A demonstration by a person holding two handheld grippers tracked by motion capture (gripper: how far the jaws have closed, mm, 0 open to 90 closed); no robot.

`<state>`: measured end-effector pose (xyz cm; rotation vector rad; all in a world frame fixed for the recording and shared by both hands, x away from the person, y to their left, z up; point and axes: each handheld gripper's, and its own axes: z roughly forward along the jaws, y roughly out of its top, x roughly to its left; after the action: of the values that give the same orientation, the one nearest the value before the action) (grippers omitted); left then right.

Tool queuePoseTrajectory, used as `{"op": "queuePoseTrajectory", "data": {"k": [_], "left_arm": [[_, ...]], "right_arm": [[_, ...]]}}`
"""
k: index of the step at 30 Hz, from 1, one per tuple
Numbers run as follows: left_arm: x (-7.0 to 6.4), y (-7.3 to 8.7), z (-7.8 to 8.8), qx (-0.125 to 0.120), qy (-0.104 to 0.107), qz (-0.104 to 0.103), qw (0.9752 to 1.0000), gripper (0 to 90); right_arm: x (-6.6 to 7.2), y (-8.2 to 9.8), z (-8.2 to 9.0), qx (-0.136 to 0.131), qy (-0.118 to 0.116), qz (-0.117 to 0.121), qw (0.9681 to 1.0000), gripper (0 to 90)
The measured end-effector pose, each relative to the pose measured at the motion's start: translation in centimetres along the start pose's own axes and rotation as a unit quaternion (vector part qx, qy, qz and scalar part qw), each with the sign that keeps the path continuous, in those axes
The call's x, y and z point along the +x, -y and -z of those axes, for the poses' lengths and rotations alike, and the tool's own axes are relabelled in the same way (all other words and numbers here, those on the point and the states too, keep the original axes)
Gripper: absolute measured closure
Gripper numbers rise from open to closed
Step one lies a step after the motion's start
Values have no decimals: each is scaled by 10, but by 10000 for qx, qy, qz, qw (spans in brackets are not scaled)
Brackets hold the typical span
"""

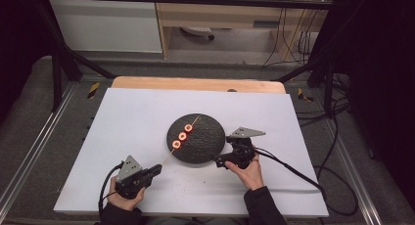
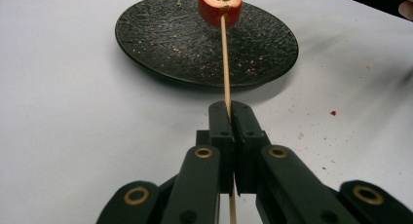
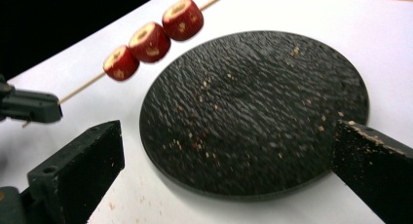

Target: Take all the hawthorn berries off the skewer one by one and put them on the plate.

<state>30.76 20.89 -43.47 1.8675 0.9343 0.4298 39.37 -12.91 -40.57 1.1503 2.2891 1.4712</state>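
A thin wooden skewer (image 1: pixel 168 158) carries three red fruit slices (image 1: pixel 182 136) and hangs slanted over the left part of a round black plate (image 1: pixel 203 146). My left gripper (image 1: pixel 157 168) is shut on the skewer's near end; the left gripper view shows the stick (image 2: pixel 226 63) pinched between the jaws, with the nearest slice (image 2: pixel 220 7) over the plate (image 2: pixel 160 44). My right gripper (image 1: pixel 226 150) sits at the plate's right front rim, jaws wide apart. In the right gripper view its jaws (image 3: pixel 229 136) flank the plate (image 3: pixel 272 97) with nothing held, and the slices (image 3: pixel 148 41) hang beyond.
A white sheet (image 1: pixel 122 122) covers the table, with red crumbs (image 2: pixel 333 113) scattered near the plate. A wooden table edge (image 1: pixel 195 83) shows at the back. Cables (image 1: pixel 303 176) trail off to the right. A dark metal frame (image 1: pixel 58 63) surrounds the table.
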Motion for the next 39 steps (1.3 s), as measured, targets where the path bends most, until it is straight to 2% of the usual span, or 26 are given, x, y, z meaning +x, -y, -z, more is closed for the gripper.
{"op": "queuePoseTrajectory", "data": {"k": [6,9,13,26,34,36,39], "left_arm": [[0,0,0,-9,7,-23,10000,882],[-1,0,0,3,24,-24,10000,882],[-2,0,-1,6,33,-41,10000,882],[-4,0,-2,18,66,-76,9999,882],[-7,1,-4,26,97,-100,9999,882],[-7,1,-4,30,101,-100,9999,882],[-8,1,-4,23,100,-107,9999,882]], "right_arm": [[5,-13,-12,-109,-12,-38,9999,20],[6,-17,-17,-222,-41,-135,9997,37],[6,-23,-23,-248,-53,-240,9994,72],[1,-35,-42,-517,-245,-604,9965,271],[-2,-36,-54,-550,-372,-902,9937,392],[-3,-36,-56,-563,-464,-1021,9921,429],[-3,-36,-57,-567,-507,-1063,9914,453]]}}
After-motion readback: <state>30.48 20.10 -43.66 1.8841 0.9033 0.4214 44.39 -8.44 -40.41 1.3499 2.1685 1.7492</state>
